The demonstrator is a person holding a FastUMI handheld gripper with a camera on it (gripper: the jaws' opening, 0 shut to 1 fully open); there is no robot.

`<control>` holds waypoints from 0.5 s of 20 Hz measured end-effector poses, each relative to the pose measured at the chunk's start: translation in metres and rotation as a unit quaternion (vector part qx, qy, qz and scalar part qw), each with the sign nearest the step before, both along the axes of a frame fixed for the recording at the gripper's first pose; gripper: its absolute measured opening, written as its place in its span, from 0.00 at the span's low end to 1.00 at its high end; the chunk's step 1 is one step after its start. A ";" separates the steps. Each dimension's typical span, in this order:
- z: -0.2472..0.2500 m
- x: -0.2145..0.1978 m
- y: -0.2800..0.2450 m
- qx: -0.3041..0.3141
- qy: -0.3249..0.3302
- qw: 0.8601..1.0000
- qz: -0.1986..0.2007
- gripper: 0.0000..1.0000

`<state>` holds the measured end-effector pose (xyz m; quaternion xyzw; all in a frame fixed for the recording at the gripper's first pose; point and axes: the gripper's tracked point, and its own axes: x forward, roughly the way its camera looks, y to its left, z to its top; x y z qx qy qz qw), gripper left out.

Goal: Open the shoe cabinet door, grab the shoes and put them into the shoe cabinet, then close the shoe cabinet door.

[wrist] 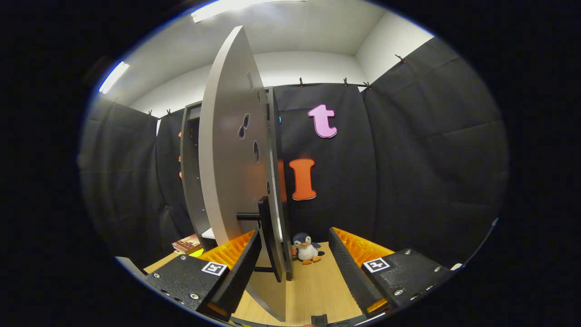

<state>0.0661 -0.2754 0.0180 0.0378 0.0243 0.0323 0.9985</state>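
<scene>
Gripper (pixel 295 272) fingers are spread apart around the grey shoe cabinet door (pixel 227 159) edge; black bar handle (pixel 263 236) is not clamped. Small plush penguin (pixel 307 249) is seen beyond on the wooden floor (pixel 313 286). No legible writing.

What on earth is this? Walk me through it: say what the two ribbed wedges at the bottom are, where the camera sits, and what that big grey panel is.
The camera rides on a handheld two-finger gripper that a person carries; no robot arm is involved. It looks forward along the fingers, so the two ribbed wedges at the bottom are those fingers, standing apart and open, holding nothing.

The big grey panel is the shoe cabinet door, swung partly open and seen nearly edge-on; the lens bends it into a curve. Its dark handle sticks out just ahead of the fingers, close to one of them; I cannot tell whether they touch. Behind the door is the cabinet's frame.

Beyond the fingers a small toy penguin sits on the wooden floor, against the black cloth wall. Beside the cabinet lies a small box.
</scene>
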 end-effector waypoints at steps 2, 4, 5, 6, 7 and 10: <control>0.001 0.001 0.004 -0.001 -0.002 1.000 0.002 0.93; 0.002 -0.002 0.016 -0.003 -0.002 1.000 0.012 0.92; 0.000 -0.003 0.028 -0.004 -0.002 1.000 0.017 0.92; -0.001 -0.002 0.039 -0.005 -0.002 1.000 0.023 0.92; -0.001 -0.001 0.047 -0.006 -0.003 1.000 0.029 0.92; -0.001 0.002 0.076 -0.008 -0.007 0.999 0.049 0.92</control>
